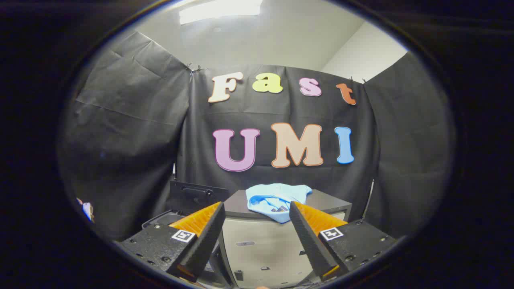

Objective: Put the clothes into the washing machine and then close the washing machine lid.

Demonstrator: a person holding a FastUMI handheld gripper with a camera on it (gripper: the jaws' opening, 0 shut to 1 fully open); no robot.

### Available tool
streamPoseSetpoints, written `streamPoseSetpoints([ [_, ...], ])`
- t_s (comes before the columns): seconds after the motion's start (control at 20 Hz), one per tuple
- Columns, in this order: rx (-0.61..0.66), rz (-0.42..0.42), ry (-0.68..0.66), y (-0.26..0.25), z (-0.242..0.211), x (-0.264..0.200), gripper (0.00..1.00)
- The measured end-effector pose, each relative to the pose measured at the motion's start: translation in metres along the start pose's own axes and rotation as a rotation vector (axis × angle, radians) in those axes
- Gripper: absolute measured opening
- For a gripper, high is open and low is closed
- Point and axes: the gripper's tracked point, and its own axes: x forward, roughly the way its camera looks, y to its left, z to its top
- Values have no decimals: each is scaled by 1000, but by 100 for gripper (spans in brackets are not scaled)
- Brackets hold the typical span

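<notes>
A light blue garment (pixel 277 199) lies crumpled on the dark top of a pale cabinet (pixel 257 245), with one corner hanging over the front edge. It sits beyond my gripper (pixel 257 210), roughly in line with the gap between the fingers. The gripper is open and nothing is between its fingers. Left of the cabinet and behind the left finger, the washing machine's dark lid (pixel 196 195) stands raised; the machine's opening (pixel 160 220) below it is mostly hidden by that finger.
Black cloth walls (pixel 128 132) close the booth at the back and on both sides. A small pale object (pixel 86 209) shows low on the left wall. The cabinet's front face has small fittings low down.
</notes>
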Motion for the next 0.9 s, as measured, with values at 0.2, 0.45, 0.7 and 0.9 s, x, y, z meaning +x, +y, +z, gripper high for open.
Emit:
streamPoseSetpoints([
  [0.2, 12, 6, -2, 2, 1, -1, 97],
  [0.45, 15, 8, 4, 3, -1, -2, 97],
  [0.7, 17, 14, 2, 5, 1, -3, 97],
  [0.9, 22, 16, 0, 6, 1, -5, 97],
])
